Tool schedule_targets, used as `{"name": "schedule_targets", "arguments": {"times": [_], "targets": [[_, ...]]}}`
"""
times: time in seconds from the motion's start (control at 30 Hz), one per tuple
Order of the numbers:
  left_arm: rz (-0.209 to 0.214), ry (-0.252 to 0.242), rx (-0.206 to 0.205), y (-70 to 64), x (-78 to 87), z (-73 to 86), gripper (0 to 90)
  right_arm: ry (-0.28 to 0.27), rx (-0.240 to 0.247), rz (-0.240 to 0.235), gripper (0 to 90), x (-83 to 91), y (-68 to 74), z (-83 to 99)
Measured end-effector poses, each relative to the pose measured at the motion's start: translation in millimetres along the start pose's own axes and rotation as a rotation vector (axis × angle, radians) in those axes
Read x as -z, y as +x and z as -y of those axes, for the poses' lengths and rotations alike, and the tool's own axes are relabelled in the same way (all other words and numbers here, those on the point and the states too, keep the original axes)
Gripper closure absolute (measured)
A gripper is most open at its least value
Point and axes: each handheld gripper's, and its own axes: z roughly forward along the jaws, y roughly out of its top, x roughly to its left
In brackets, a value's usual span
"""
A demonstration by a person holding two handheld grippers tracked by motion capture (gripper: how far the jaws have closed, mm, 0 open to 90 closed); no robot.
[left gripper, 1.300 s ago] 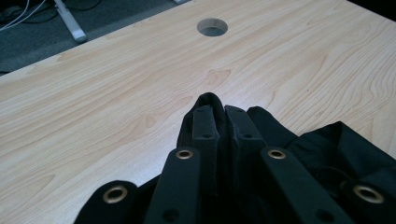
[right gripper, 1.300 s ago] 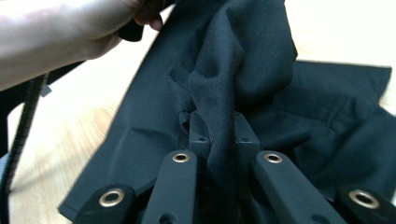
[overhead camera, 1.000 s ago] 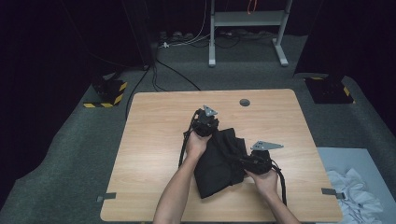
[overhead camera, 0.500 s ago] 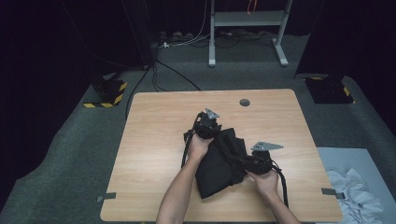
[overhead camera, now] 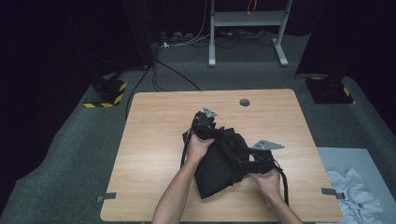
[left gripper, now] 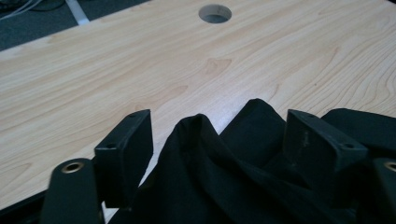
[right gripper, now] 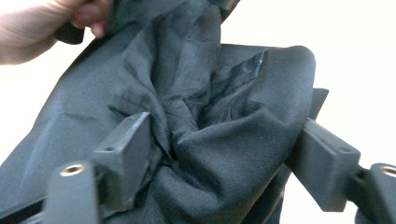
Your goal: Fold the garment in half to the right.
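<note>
A: High view: black cloth (overhead camera: 224, 161) bunched mid-desk (overhead camera: 154, 140), left tongs (overhead camera: 204, 126) at its far edge, right tongs (overhead camera: 259, 156) at its right.

B: Both spread, fabric between the jaws. Close fully before lifting; pull evenly apart.

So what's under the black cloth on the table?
The black cloth lies bunched on the bare wooden table, with both claws, left and right, at its edges. Whatever is beneath its folds is covered.

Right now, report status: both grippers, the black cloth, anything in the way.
Left gripper open, black cloth bunched between jaws. Right gripper open, same cloth between jaws. Cloth crumpled on table. Nothing in the way.
</note>
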Motion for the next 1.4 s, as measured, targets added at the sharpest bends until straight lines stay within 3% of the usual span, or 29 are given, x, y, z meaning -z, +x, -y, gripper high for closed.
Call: {"name": "schedule_targets", "arguments": {"times": [0.3, 0.63, 0.8, 1.03, 1.17, 1.4], "targets": [[-0.034, -0.054, 0.044, 11.9, 38.0, 8.4, 19.7, 0.004, 0.054, 0.022, 15.7, 4.5, 7.0, -8.2], [-0.091, -0.044, 0.09, 12.9, 70.1, 50.3, 18.0, -0.027, 0.106, 0.055, 12.1, 12.7, 17.3, -19.8], [-0.104, -0.023, 0.113, 10.4, 78.4, 72.9, 17.2, -0.032, 0.162, 0.074, 11.4, 13.5, 23.8, -28.7], [-0.097, -0.003, 0.129, -3.6, 77.4, 99.6, 16.0, 0.019, 0.192, 0.072, 10.8, -5.4, 32.7, -32.9], [-0.082, -0.011, 0.161, -5.3, 74.4, 107.0, 16.1, 0.052, 0.165, 0.11, 11.7, -13.7, 26.0, -29.5], [-0.071, -0.007, 0.173, -2.5, 64.4, 110.9, 16.3, 0.101, 0.082, 0.183, 12.4, -11.1, -6.0, -16.3]]}}
